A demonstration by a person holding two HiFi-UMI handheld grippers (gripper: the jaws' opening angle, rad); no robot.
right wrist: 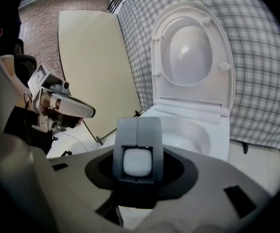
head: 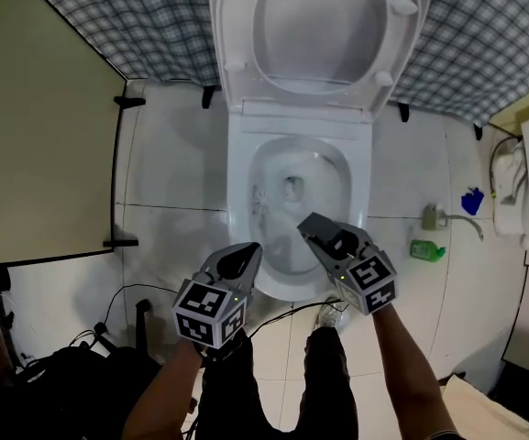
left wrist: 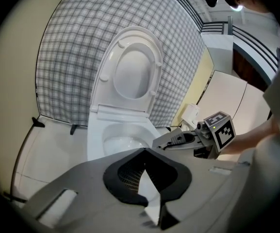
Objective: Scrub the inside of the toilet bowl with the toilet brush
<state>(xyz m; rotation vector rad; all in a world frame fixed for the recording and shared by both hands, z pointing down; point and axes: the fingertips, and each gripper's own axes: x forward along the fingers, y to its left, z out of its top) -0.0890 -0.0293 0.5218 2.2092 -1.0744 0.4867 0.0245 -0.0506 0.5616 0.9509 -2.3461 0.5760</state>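
The white toilet bowl (head: 246, 211) stands with its seat and lid (head: 319, 26) raised; it also shows in the left gripper view (left wrist: 123, 139) and the right gripper view (right wrist: 198, 135). My right gripper (head: 308, 225) hangs over the bowl's near right rim, pointing down into it. Its jaws are shut on a grey handle with a white end (right wrist: 138, 152), which I take for the toilet brush's handle. The brush head is not clear in any view. My left gripper (head: 244, 257) is at the bowl's near left rim, shut and empty (left wrist: 147, 178). From there the right gripper (left wrist: 161, 143) shows beside the bowl.
A green bottle (head: 426, 250), a valve with a hose (head: 447, 218) and a blue object (head: 471, 200) lie on the floor to the toilet's right. Cables (head: 126, 299) and a black bag (head: 71, 374) are at the lower left. A beige panel (head: 35, 136) borders the left.
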